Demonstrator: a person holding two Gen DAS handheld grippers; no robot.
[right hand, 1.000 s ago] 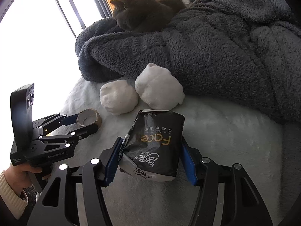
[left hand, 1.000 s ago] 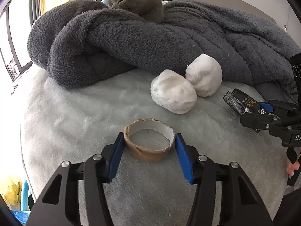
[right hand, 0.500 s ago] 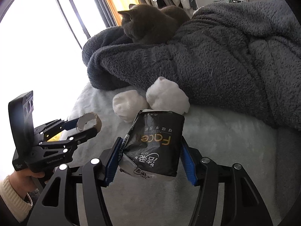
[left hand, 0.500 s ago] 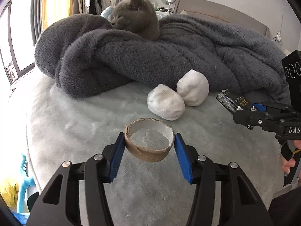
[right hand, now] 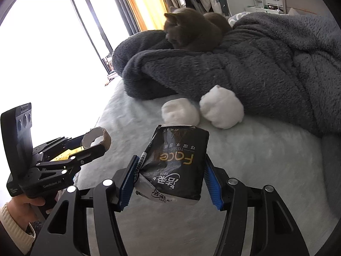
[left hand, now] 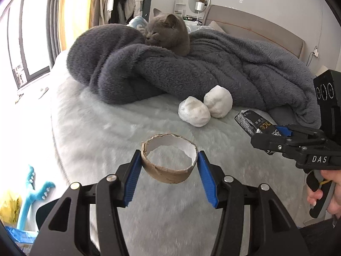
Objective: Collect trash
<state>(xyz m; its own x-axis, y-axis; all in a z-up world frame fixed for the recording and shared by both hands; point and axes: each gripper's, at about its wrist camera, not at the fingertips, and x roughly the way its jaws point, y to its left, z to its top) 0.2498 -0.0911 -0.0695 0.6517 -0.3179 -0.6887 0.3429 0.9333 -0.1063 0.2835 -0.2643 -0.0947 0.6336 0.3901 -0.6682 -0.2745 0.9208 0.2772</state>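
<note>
My left gripper [left hand: 169, 166] is shut on a brown cardboard tube ring [left hand: 170, 175] and holds it above the pale fluffy bed cover [left hand: 106, 132]. My right gripper [right hand: 170, 177] is shut on a black tissue pack [right hand: 177, 166] with "Face" lettering, also lifted off the bed. The right gripper and its pack [left hand: 253, 122] show at the right of the left wrist view. The left gripper with the ring [right hand: 97, 139] shows at the left of the right wrist view. Two white crumpled wads [left hand: 194, 112] [left hand: 218, 101] lie on the bed beyond both grippers.
A dark grey fleece blanket [left hand: 191, 70] is heaped across the far side of the bed, with a grey cat [left hand: 168, 32] lying on it. A window [left hand: 27, 42] is at the left. A blue toy [left hand: 36, 192] and a yellow bag [left hand: 8, 204] lie on the floor at the left.
Both grippers have lifted up and drawn back from the bed with their loads. The wads and blanket look farther away. The cat has raised its head.
</note>
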